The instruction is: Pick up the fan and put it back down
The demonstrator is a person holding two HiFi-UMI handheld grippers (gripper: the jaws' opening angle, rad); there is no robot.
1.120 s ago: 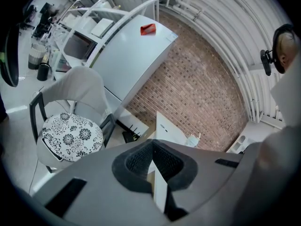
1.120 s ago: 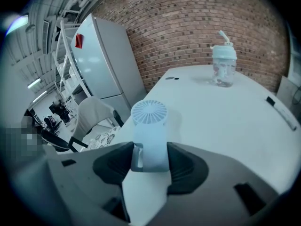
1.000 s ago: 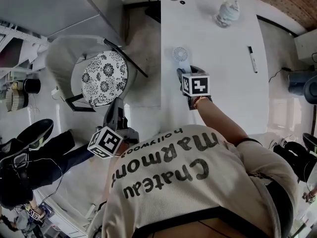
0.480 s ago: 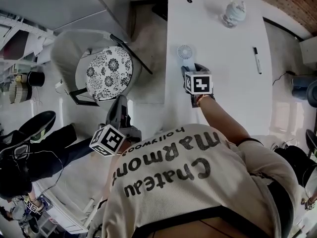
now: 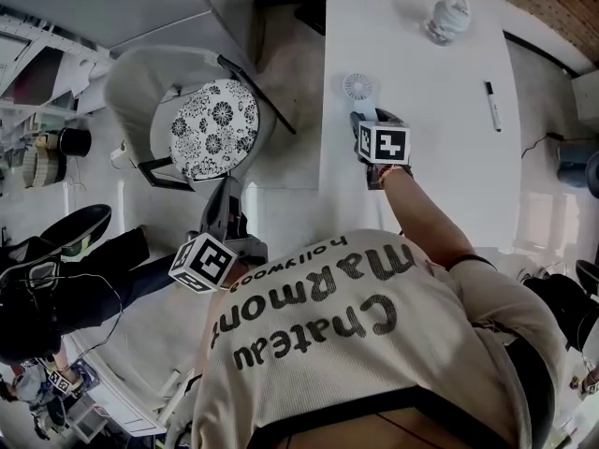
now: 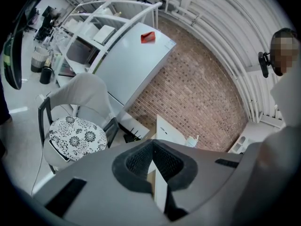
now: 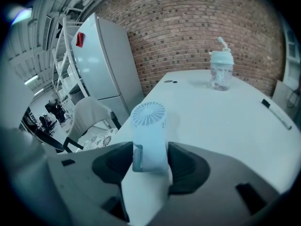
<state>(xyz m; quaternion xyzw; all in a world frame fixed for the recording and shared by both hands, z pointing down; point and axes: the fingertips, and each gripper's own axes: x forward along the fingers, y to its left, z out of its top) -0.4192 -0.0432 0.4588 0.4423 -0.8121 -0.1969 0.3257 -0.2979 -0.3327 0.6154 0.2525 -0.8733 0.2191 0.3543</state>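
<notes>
A small white hand fan (image 5: 358, 88) lies on the white table (image 5: 440, 157) near its left edge, round head pointing away from me. My right gripper (image 5: 365, 120) sits over the handle. In the right gripper view the fan (image 7: 149, 135) runs between the jaws of the right gripper (image 7: 150, 161). Those jaws have just been opening, and the pads stand close beside the handle without pressing on it. My left gripper (image 5: 223, 199) hangs over the floor left of the table, and the left gripper (image 6: 153, 161) has its pads together with nothing between them.
A clear bottle with a straw lid (image 5: 447, 17) stands at the table's far end, and a marker pen (image 5: 491, 106) lies to the right. A chair with a flowered cushion (image 5: 211, 129) stands left of the table. A tall fridge (image 7: 106, 65) and a brick wall are beyond.
The head view has shifted a little. My left gripper has drifted slightly over the floor. The right gripper stays at the fan's handle, and the fan still lies on the table.
</notes>
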